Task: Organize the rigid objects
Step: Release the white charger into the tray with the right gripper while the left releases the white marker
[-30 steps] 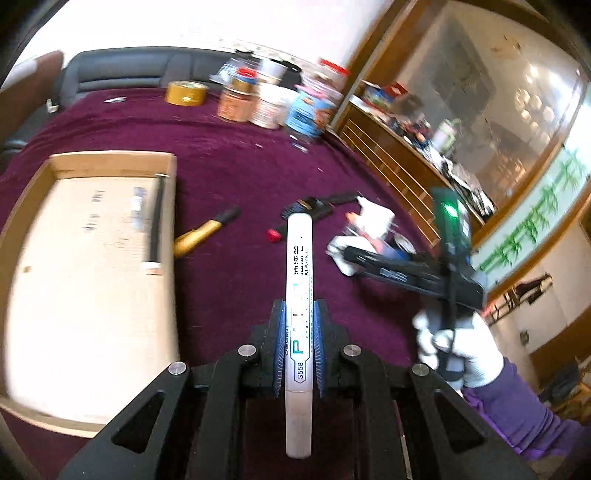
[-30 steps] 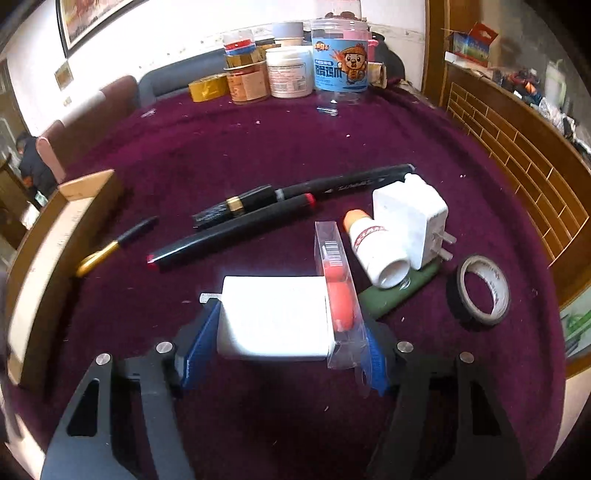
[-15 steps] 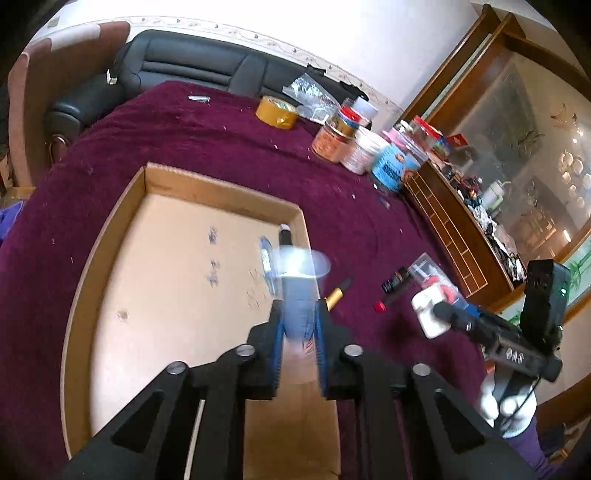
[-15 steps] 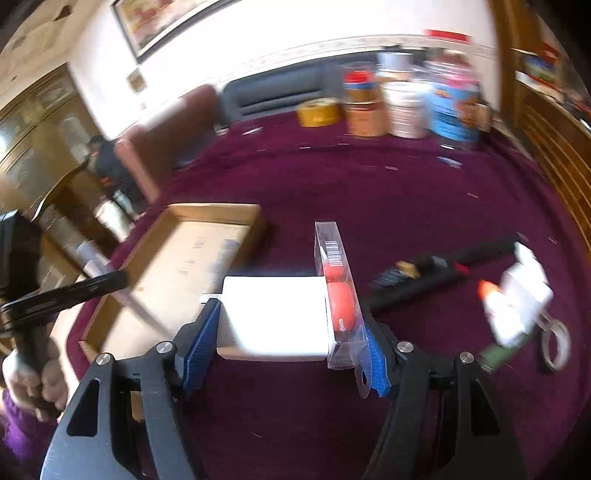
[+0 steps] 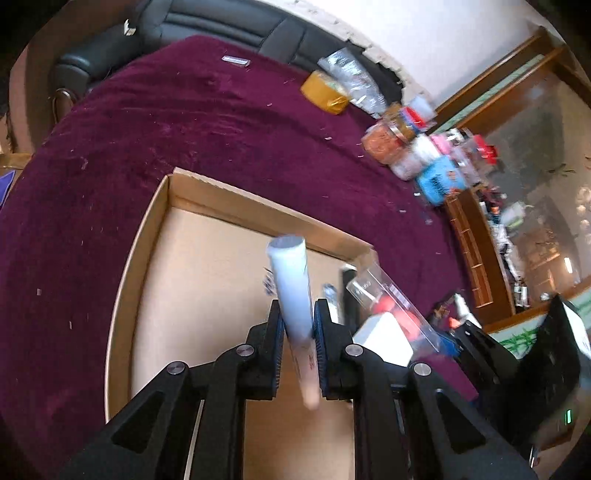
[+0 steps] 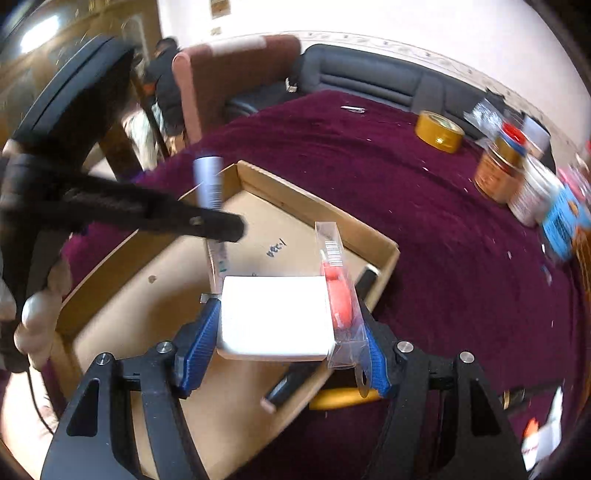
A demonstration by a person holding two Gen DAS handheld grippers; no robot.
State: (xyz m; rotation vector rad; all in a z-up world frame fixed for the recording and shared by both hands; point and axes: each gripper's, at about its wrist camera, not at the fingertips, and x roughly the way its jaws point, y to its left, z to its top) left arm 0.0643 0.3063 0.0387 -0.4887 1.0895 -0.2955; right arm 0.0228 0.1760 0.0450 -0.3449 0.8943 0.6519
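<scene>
White marker [image 5: 293, 291] in left tongs [image 5: 298, 345]; white block [image 6: 275, 317] in right tongs [image 6: 286, 334].

Ahead of the claw, past the plum velvet tablecloth [image 5: 192, 122], a dark leather sofa [image 5: 229, 18] against a pale wall [image 5: 436, 33] trimmed with a patterned border. Off to the right, a glazed wooden cabinet [image 5: 524, 155] with cluttered shelves and bright reflections. In the right wrist view, a brown armchair [image 6: 236, 74] ahead and to the left, beside the sofa; behind it a person in dark clothes [image 6: 164, 70], blurred. Small framed picture [image 6: 218, 6] high on the wall. Daylight throughout, soft and even.
</scene>
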